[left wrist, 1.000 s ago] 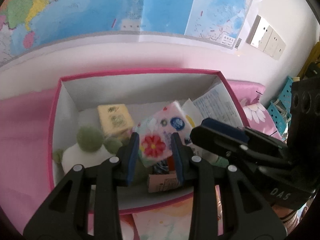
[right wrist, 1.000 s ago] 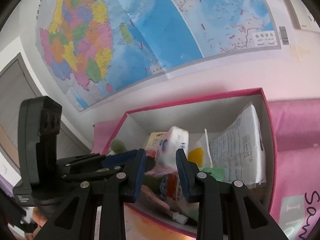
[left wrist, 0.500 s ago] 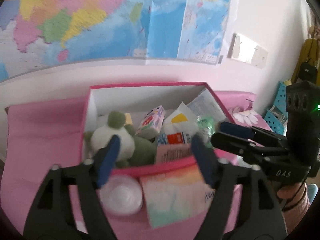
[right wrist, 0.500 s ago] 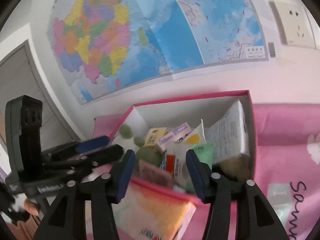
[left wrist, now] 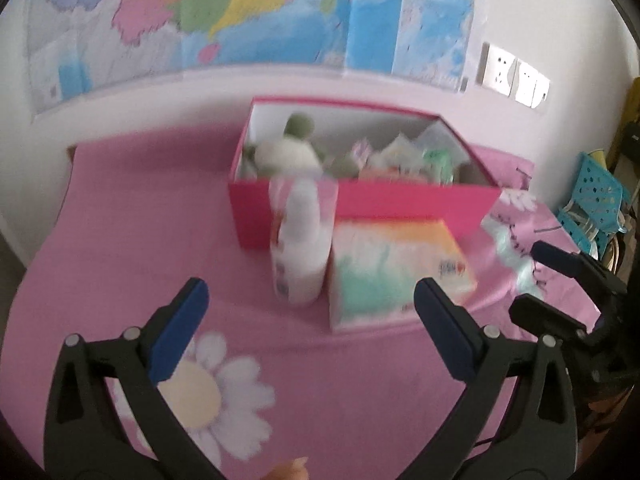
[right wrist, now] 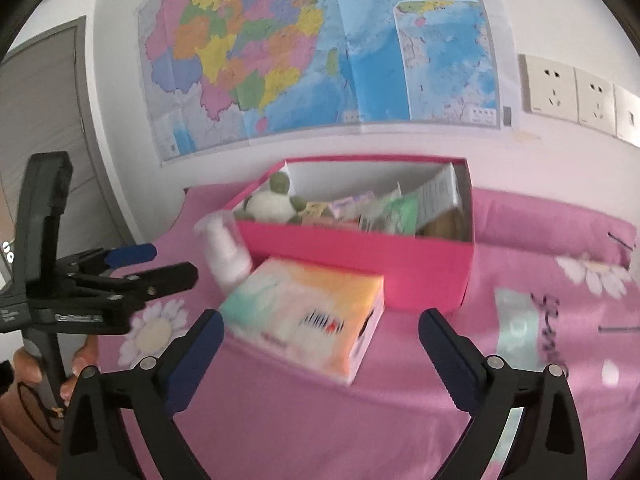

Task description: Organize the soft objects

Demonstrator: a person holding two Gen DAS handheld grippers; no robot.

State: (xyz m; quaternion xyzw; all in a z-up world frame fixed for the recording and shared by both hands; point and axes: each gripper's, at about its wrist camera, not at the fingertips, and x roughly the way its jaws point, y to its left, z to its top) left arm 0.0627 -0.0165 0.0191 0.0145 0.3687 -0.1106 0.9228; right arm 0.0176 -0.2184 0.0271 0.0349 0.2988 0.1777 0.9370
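Observation:
A pink box (left wrist: 400, 204) (right wrist: 360, 256) stands on the pink floral cloth, filled with a white and green plush toy (left wrist: 286, 152) (right wrist: 268, 204), tissue packs (right wrist: 394, 212) and packets. A pastel tissue pack (left wrist: 396, 264) (right wrist: 304, 312) and a white bottle (left wrist: 300, 240) (right wrist: 224, 248) lie in front of the box. My left gripper (left wrist: 308, 320) is open and empty, well back from the box. My right gripper (right wrist: 320, 344) is open and empty, just before the tissue pack. Each gripper shows in the other's view, the right (left wrist: 560, 284) and the left (right wrist: 156, 264).
A map hangs on the wall (right wrist: 320, 48) behind the box, with sockets (right wrist: 572, 92) to the right. A grey door (right wrist: 44, 120) is at the left. Blue perforated baskets (left wrist: 596, 200) stand at the right past the cloth's edge.
Both grippers let go of the small packs they held over the box, opened wide and pulled back from it. The floral pack now lies in the box.

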